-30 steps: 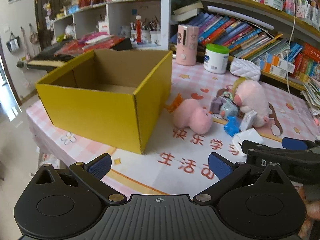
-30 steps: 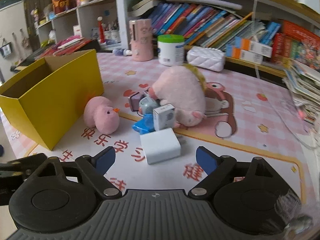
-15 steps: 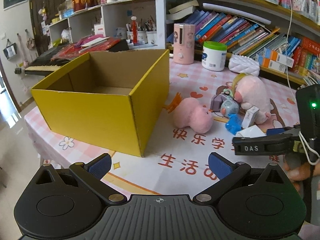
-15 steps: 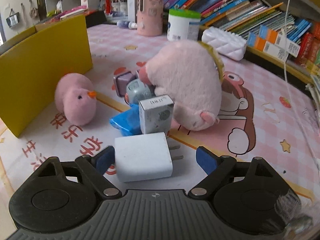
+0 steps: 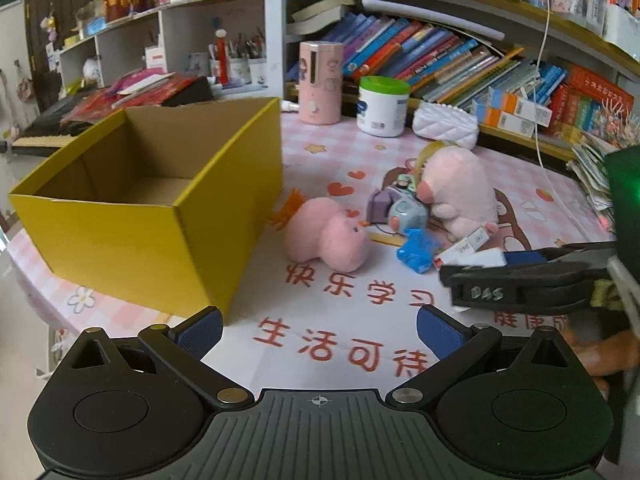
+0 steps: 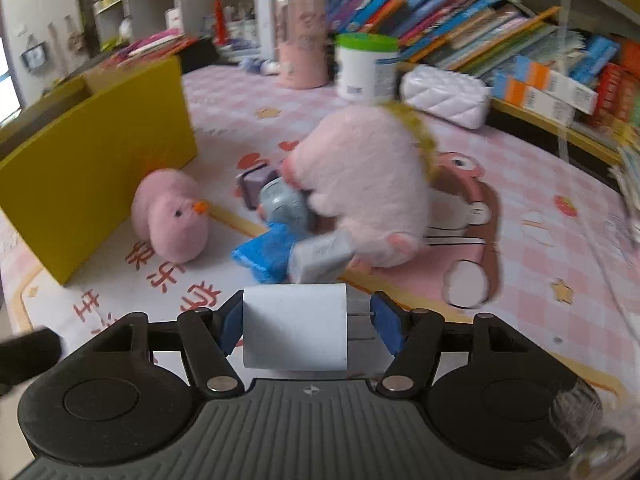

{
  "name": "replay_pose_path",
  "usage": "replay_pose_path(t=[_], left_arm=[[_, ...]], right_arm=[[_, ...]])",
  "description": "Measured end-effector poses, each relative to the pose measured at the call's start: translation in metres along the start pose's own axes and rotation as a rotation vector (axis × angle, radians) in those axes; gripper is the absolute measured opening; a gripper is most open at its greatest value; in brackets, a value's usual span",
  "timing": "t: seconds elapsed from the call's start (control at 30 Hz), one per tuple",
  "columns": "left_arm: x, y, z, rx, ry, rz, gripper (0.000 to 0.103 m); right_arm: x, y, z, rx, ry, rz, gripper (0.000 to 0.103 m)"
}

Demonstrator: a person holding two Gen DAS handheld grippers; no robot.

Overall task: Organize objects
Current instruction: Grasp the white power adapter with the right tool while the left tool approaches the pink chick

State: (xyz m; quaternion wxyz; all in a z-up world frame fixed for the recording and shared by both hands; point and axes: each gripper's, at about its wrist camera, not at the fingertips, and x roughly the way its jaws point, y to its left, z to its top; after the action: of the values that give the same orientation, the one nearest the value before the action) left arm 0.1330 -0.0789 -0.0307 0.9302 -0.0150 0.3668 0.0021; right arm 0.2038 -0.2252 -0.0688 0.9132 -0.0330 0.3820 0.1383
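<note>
My left fingers [image 5: 316, 326] stand wide apart with nothing between them, tilted down over the bare printed mat of the bench [image 5: 560, 184]. In this left view the yellow box [image 5: 160, 216] sits open just ahead on the left, with the pink chick [image 5: 326, 236] lying beside its corner. Past it are the pink plush [image 5: 460, 190] and the small clutter against it. My right gripper [image 5: 516, 276] reaches in from the right edge, low over the mat, with part of my hand [image 5: 600, 354] behind it.

In the right view, my right fingers [image 6: 308, 322] have just been closing and now bracket the white charger [image 6: 294, 328]: the left pad is on its side and the right pad at its prongs. The charger is near the blue wrapper [image 6: 266, 254] and the small carton [image 6: 322, 254].
</note>
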Motion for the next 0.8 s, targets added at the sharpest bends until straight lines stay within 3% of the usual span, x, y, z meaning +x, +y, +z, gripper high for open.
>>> replay_pose_path(t=[0.23,0.43,0.6,0.8], left_arm=[[0.018,-0.022,0.005,0.013,0.018,-0.013,0.103],[0.036,-0.030,0.016,-0.012,-0.010,0.038,0.101],[0.058,-0.027,0.031,-0.082,-0.023,0.085,0.093],[0.087,-0.022,0.051,-0.153,-0.034,0.155,0.092]], right_arm=[[-0.041,-0.020,0.000,0.096,-0.043,-0.082,0.063],[-0.063,-0.026,-0.013,0.091,-0.068,-0.121,0.063],[-0.066,-0.029,-0.017,0.050,-0.076,-0.113,0.063],[-0.066,-0.028,-0.018,0.000,-0.078,-0.080,0.063]])
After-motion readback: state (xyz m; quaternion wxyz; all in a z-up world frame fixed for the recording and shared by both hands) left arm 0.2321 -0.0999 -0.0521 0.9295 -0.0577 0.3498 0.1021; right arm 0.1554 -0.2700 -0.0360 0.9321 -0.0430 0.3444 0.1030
